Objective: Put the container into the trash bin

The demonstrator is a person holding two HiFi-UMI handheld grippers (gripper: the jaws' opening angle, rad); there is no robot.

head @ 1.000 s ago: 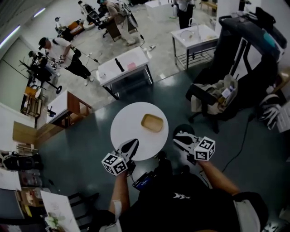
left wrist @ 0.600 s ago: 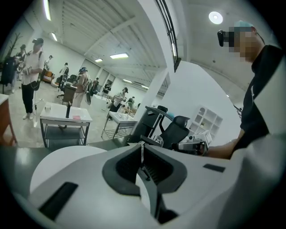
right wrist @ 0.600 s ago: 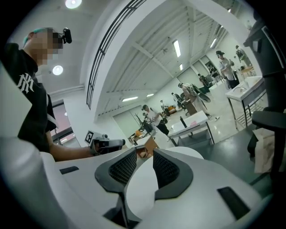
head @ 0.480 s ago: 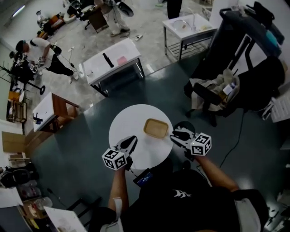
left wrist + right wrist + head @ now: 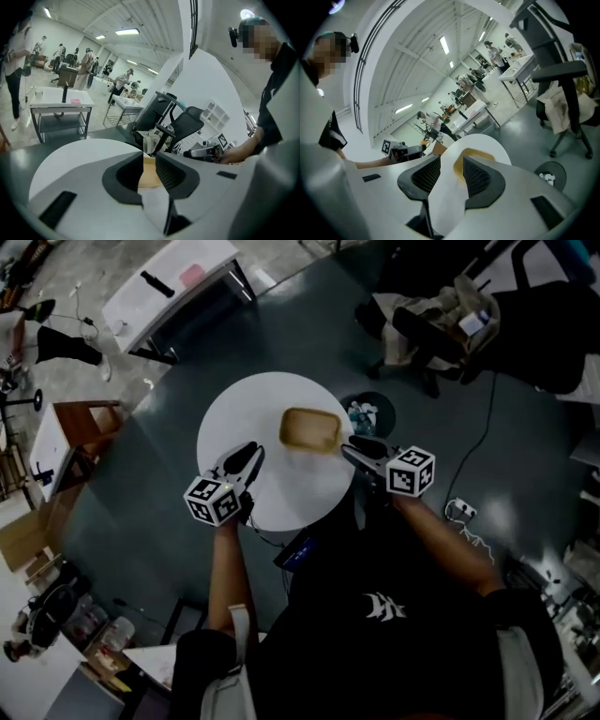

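One shallow tan rectangular container (image 5: 310, 430), on round white table (image 5: 234, 418) near black trash bin (image 5: 367, 415), left gripper (image 5: 249, 453) and right gripper (image 5: 349, 448) flanking it, jaws opening, gripping nothing

Both arms reach forward from the body, elbows bent.

The left forearm (image 5: 223, 563) is bare and runs from near-left up to the left gripper (image 5: 251, 454). That gripper points far and a bit right, tipped slightly down. The left marker cube (image 5: 214, 500) sits at its near end, over the hand. Its jaws are opening, with a narrow gap between the dark pads and nothing clamped.

The right forearm (image 5: 445, 540) is bare and comes in from near-right to the right gripper (image 5: 354, 450). That gripper points left and slightly far, tipped slightly down. The right marker cube (image 5: 411, 471) sits at its near end. Its jaws are opening, wider apart than the left's, and the pads press on nothing.

The two gripper tips angle toward each other but stay apart.
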